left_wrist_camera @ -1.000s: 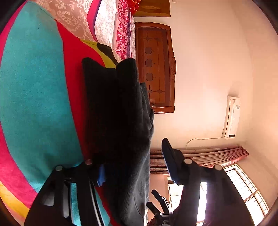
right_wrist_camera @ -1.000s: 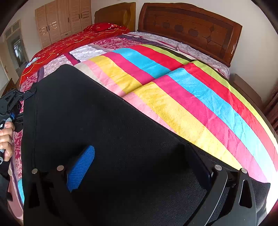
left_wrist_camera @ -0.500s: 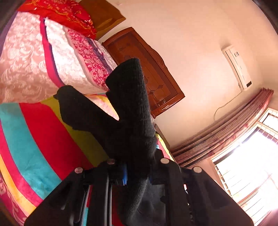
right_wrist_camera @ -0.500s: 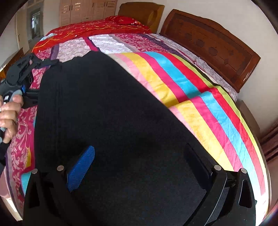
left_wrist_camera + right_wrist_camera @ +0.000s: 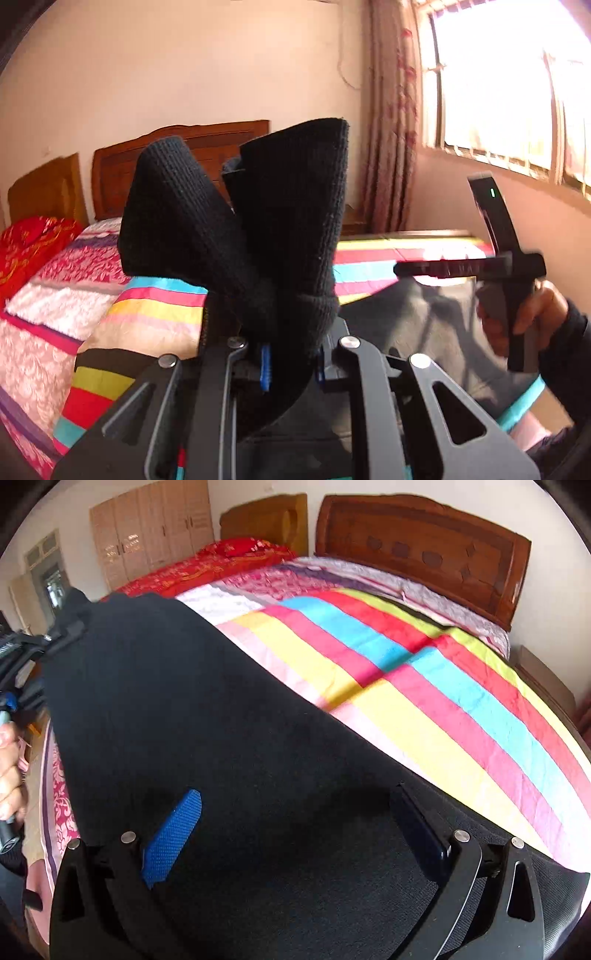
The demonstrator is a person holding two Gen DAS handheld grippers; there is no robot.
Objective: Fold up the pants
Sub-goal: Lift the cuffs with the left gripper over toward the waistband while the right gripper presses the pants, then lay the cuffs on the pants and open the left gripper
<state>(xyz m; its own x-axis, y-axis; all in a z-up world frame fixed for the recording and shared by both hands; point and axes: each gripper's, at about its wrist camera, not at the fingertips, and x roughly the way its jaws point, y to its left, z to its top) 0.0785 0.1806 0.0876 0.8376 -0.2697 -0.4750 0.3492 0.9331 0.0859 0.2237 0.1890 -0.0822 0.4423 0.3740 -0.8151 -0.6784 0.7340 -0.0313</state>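
Gripping pants (image 5: 258, 229) — left gripper (image 5: 291, 363) clamped.

black knit pants (image 5: 229, 738), spread over striped bedspread, one end bunched, lifted upright

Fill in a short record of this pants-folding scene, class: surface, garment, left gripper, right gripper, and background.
surface: bed with a striped blanket
garment: black pants, spread over the near part of the blanket
left gripper: shut on a bunched end of the pants, which stands up in front of the camera
right gripper: open above the flat part of the pants, not gripping
background: wooden headboard, red pillow, window with curtain
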